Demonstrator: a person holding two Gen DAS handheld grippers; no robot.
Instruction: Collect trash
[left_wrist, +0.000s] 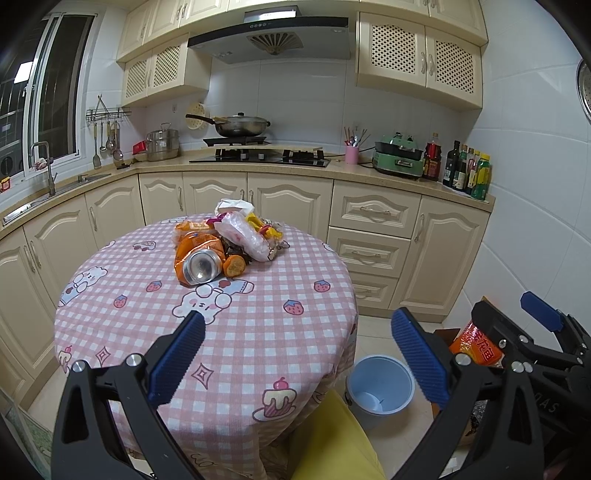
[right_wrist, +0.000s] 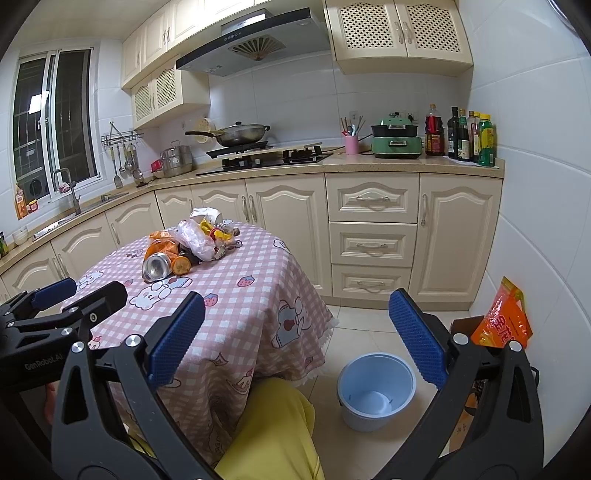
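Trash pile (left_wrist: 225, 243) on table (left_wrist: 258, 332), beyond both empty, spread grippers.

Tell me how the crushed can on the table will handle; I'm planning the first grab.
The can lies on its side, so a nudge may roll it. Its dented body suggests it is empty, light and easily squashed. Bare metal may slip in the tongs.

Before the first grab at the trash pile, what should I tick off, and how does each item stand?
1. Left gripper open, holding nothing: ok.
2. Right gripper open, holding nothing: ok.
3. Trash pile on the table, untouched: ok.
4. Crushed can lies at the pile's near edge, unobstructed: ok.
5. Blue bin upright on the floor, mouth open: ok.
6. Bin is empty: looks so; bottom partly hidden by the rim, cannot tell.
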